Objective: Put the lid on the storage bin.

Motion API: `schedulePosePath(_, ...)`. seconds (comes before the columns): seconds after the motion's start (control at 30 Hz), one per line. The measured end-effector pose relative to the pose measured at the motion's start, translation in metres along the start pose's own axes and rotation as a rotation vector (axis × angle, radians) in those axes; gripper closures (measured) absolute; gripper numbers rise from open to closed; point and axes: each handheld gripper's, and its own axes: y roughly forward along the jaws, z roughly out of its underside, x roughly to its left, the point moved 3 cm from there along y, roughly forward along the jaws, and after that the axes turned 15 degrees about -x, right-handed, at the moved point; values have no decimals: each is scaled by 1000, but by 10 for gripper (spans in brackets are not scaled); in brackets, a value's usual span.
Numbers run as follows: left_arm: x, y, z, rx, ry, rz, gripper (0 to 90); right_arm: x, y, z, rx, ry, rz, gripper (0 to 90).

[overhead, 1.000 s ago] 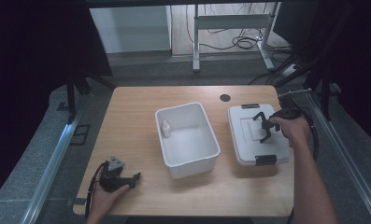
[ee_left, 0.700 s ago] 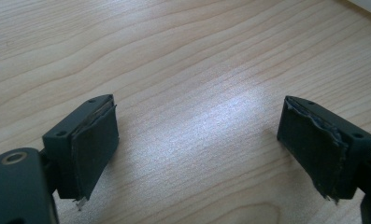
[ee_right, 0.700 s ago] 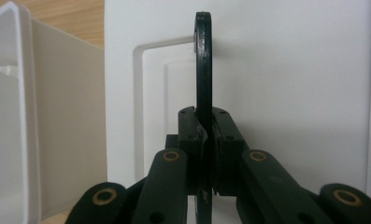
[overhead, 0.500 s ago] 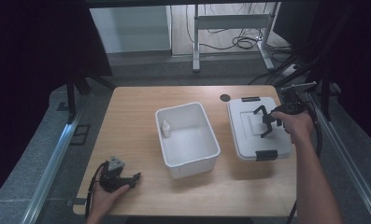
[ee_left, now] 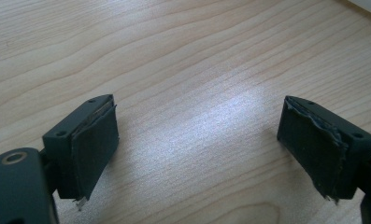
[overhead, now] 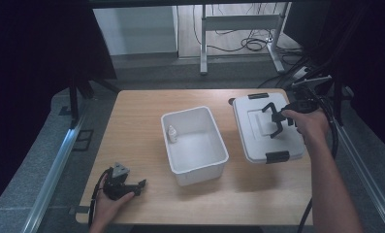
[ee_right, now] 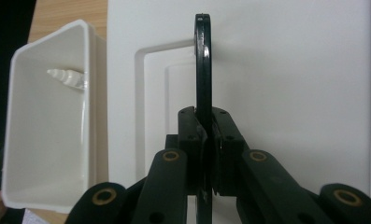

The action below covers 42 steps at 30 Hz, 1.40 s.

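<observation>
The white rectangular plastic lid (overhead: 266, 127) with black end clips now lies nearer the far right corner of the light wooden surface (overhead: 136, 131) than it did a second ago, and the right hand has moved with it. The left hand (overhead: 107, 206) has not shifted.

Near the front left edge of the surface, the left claw (overhead: 140, 184) rests low over bare wood, its jaws spread wide with nothing between them; in the left gripper view only wood grain lies between its pads (ee_left: 94, 140).

At the middle stands the open white rectangular plastic bin (overhead: 195, 145), with a small white dropper bottle (overhead: 171, 134) against its left inner wall.

To its right, apart from the bin, the right claw (overhead: 275, 119) is clenched on the thin black handle (ee_right: 203, 70) of the lid, which stands up on edge between the jaws.

Beyond the surface are a grey floor (overhead: 146, 73), the legs of a white metal frame (overhead: 238, 24), loose black cables (overhead: 250, 44) and dark curtains (overhead: 40, 48) at the sides.
</observation>
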Motion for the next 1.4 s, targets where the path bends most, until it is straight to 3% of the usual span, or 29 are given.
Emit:
schedulePosePath(0.47,0,0,0,1,0,0,127,23,-7,-7,-21,-12,-45,846)
schedulePosePath(0.87,0,0,0,1,0,0,127,34,-15,-11,-50,-9,-82,846)
schedulePosePath(1.4,0,0,0,2,1,0,127,59,-13,-15,-31,-35,-106,846)
